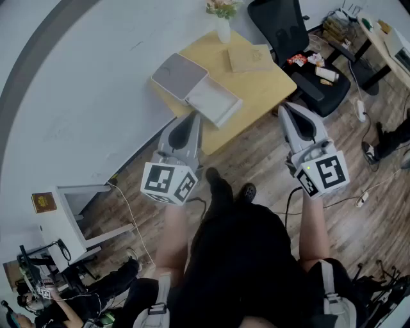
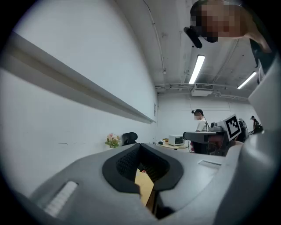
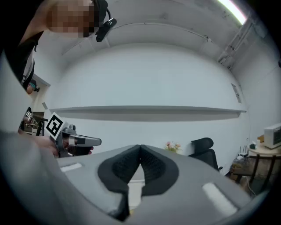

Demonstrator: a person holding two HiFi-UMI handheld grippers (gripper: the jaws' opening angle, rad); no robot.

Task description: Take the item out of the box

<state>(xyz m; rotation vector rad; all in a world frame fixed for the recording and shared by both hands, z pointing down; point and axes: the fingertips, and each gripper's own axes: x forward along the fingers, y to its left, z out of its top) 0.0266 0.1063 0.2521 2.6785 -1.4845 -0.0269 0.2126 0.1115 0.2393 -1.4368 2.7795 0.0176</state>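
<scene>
Pale wood table (image 1: 269, 90), bearing one open box (image 1: 214, 100) at its near left corner, with the grey lid (image 1: 178, 73) folded back beside the white tray. The contents of the box could not be made out. A vase of flowers (image 1: 222, 19) stood at the far edge.

Left gripper (image 1: 191, 122): jaws pressed together, nothing between them, tip pointing at the box.

Right gripper (image 1: 286, 110): jaws together, empty, near the table's right corner, apart from the box.

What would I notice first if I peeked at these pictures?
Two grey grippers stick out in front of the person, the left gripper and the right gripper, both shut and empty. Just past them an open box lies on a yellow wooden table, with flowers at its far corner.
</scene>
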